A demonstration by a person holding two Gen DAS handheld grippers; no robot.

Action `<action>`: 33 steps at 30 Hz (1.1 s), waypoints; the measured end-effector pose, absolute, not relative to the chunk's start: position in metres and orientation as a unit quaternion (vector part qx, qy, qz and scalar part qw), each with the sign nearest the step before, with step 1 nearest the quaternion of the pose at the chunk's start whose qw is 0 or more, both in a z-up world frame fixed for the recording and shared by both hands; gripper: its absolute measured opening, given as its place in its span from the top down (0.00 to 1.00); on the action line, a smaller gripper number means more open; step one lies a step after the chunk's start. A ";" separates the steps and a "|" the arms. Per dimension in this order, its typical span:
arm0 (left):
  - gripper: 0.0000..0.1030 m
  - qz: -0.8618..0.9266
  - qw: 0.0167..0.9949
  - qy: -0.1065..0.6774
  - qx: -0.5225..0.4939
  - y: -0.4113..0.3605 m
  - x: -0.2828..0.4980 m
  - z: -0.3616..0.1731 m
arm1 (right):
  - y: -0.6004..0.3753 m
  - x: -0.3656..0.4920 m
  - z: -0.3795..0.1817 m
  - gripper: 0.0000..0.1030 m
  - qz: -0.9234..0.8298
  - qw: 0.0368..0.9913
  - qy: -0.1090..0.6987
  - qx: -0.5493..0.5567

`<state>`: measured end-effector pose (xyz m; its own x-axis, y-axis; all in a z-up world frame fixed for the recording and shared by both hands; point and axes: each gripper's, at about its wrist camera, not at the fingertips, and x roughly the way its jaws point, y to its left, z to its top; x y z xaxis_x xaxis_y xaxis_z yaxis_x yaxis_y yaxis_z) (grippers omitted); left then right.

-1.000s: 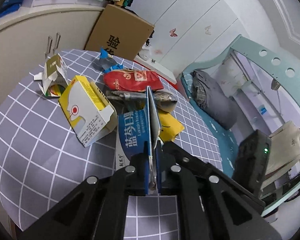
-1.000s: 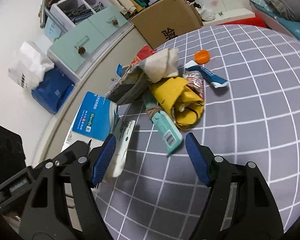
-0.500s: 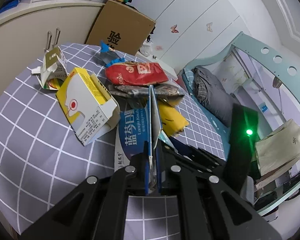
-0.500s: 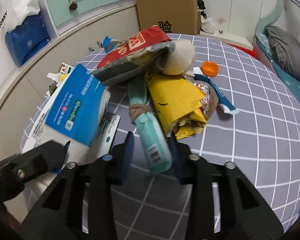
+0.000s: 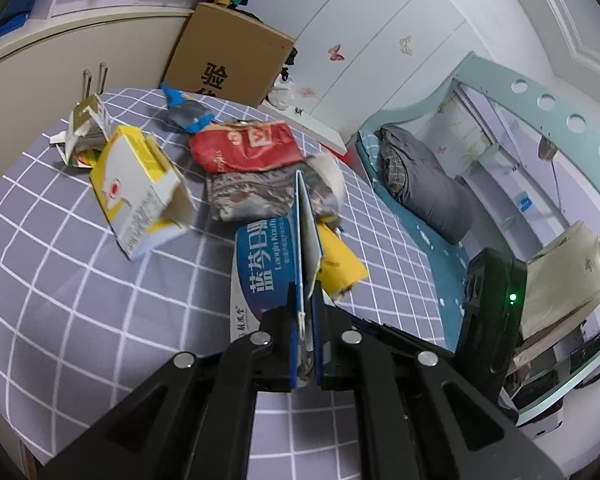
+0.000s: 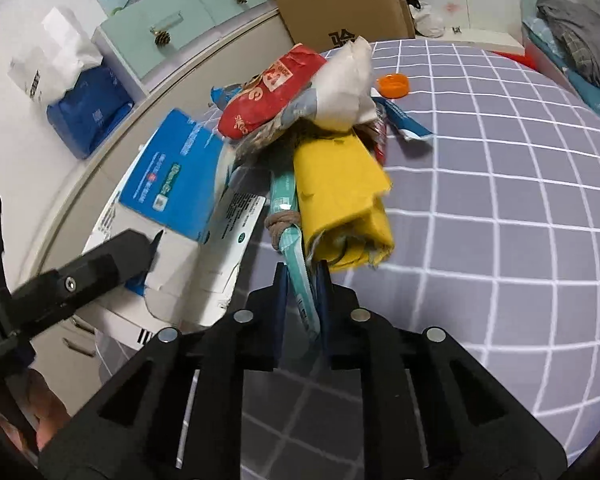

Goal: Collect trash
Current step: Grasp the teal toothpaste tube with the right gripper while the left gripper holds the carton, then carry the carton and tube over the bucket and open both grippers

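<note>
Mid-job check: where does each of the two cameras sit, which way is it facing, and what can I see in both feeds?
Left wrist: sits on the left claw, looking down along it over the checked table toward the bed; the claw is shut on the blue box.
Right wrist: sits on the right claw, looking across the table toward the drawers; its jaws have just been closing and now pinch the teal tube; the left claw shows at the left edge.
Both show: the blue box, red bag, yellow wrapper and cardboard box.

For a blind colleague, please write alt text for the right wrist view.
The right hand-held gripper has just closed on a long teal plastic wrapper at the edge of a trash pile: yellow folded packet, red snack bag, on a grey checked tablecloth.
</note>
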<state>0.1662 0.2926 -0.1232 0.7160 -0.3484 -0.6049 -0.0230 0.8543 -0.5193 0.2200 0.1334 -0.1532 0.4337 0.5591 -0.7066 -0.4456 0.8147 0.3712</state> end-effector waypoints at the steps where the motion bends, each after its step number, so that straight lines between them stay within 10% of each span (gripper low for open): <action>1: 0.95 -0.090 0.891 0.367 -0.249 0.288 0.165 -0.123 | 0.132 0.216 -0.153 0.85 0.298 0.845 0.439 0.063; 20: 0.95 -0.141 0.907 0.337 -0.212 0.228 0.131 -0.086 | 0.041 0.152 -0.117 0.90 0.335 0.866 0.345 0.135; 33: 0.95 -0.279 0.869 0.392 -0.116 0.038 0.165 -0.098 | -0.157 0.118 -0.147 0.90 0.178 0.906 0.303 0.235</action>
<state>0.1648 0.0382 -0.0976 0.5373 -0.5753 -0.6168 0.3934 0.8178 -0.4202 0.1182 -0.1568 -0.1468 0.7528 0.4646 -0.4664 -0.1797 0.8266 0.5334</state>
